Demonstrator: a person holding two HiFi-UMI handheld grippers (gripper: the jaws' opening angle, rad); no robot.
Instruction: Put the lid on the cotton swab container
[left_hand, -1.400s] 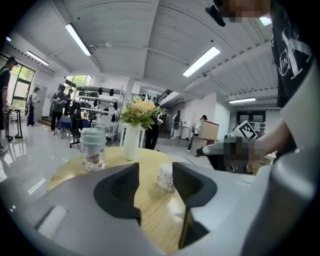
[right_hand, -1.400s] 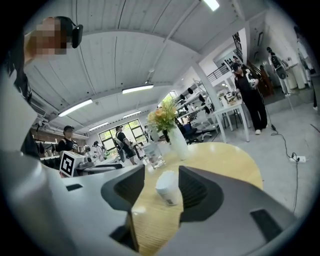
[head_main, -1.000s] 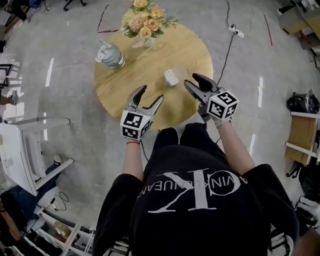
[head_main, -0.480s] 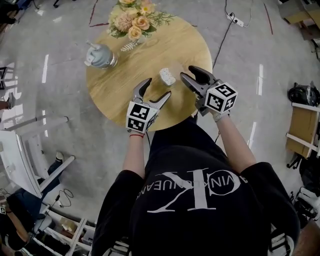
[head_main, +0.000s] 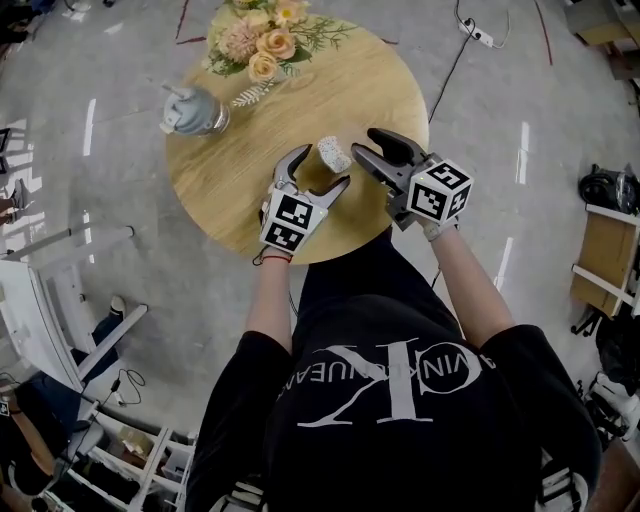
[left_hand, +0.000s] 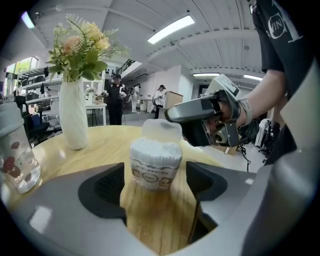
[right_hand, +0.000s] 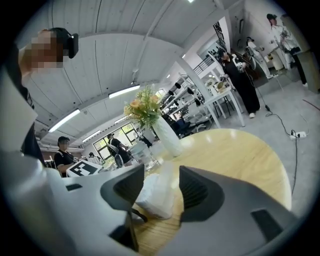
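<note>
Wooden round worktop (head_main: 240, 170) carries the cotton swab container (head_main: 334, 155) near the person's edge. It stands between the two tools, well apart from the flower vase (head_main: 262, 50) and the glass jar (head_main: 195, 112). Task is not done: the translucent lid (left_hand: 161, 131) is up behind the packed white swab heads and the mouth is uncovered. The lid looks attached at the back rim, can't confirm a hinge. Left hand-held gripper (head_main: 320, 170) has jaws spread wide and opening; the container sits just ahead in the gap, with neither pad touching it. Right hand-held gripper (head_main: 365, 148) has jaws apart, reaching in from the other side, with container and lid framed between them; no pad seems to press. Left to do, by my read: swing the lid down over the swabs and press it shut, probably steadying the body. Container is upright, long axis vertical, mouth up; the raised lid also stands roughly vertical on the side away from the left gripper.
</note>
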